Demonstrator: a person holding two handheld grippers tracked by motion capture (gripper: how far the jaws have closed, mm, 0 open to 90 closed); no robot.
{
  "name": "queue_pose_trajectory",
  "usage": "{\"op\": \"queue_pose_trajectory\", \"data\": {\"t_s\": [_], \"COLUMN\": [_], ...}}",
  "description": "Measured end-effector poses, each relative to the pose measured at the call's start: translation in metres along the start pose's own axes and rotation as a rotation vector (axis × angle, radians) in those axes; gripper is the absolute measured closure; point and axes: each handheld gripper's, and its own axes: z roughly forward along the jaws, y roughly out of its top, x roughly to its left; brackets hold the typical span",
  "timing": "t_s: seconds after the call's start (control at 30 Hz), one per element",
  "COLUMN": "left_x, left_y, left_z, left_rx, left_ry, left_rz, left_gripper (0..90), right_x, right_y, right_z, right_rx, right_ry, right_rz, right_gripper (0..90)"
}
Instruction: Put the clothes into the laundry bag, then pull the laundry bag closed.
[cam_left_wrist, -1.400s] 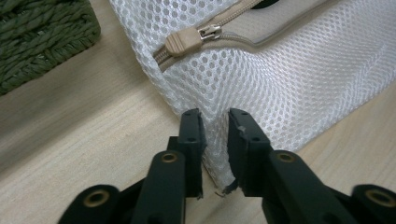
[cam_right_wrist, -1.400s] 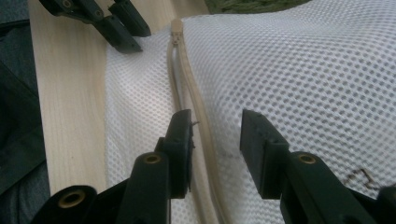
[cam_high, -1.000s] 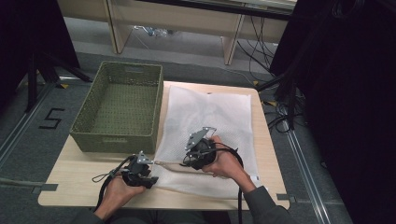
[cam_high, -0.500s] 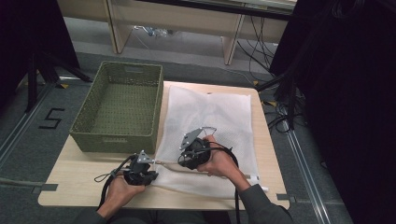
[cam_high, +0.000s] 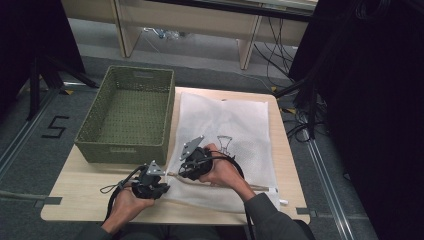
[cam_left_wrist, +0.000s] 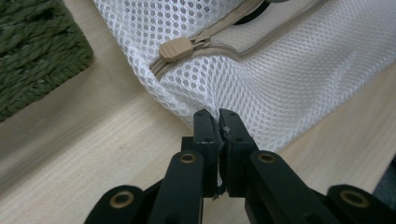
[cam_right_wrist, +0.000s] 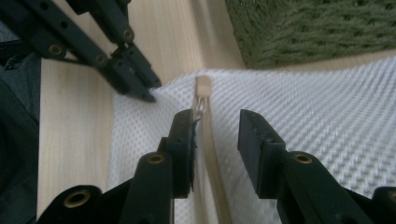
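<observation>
The white mesh laundry bag (cam_high: 227, 145) is lying flat on the wooden table (cam_high: 75, 200), beside the green woven basket (cam_high: 130, 117). We are noting the left gripper (cam_left_wrist: 214, 122) clamping the bag's corner mesh. The right gripper (cam_right_wrist: 215, 122), having shifted leftward along the zipper since a second ago, is now hanging parted over the beige zipper pull (cam_right_wrist: 203, 88), so we are judging the unzipping imminent.
</observation>
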Motion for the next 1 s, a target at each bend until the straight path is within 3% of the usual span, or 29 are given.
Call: {"op": "queue_pose_trajectory", "data": {"t_s": [0.3, 1.0], "left_x": [-0.011, -0.013], "left_y": [0.001, -0.001], "left_z": [0.006, 0.007], "left_rx": [0.006, -0.01], "left_ry": [-0.026, -0.031], "left_rz": [0.025, 0.024], "left_gripper": [85.8, 85.3], "right_x": [0.003, 0.002], "right_y": [0.006, 0.005], "right_z": [0.01, 0.018], "right_rx": [0.016, 0.044], "right_ry": [0.013, 0.042], "right_rz": [-0.039, -0.013], "right_gripper": [67.8, 67.9]}}
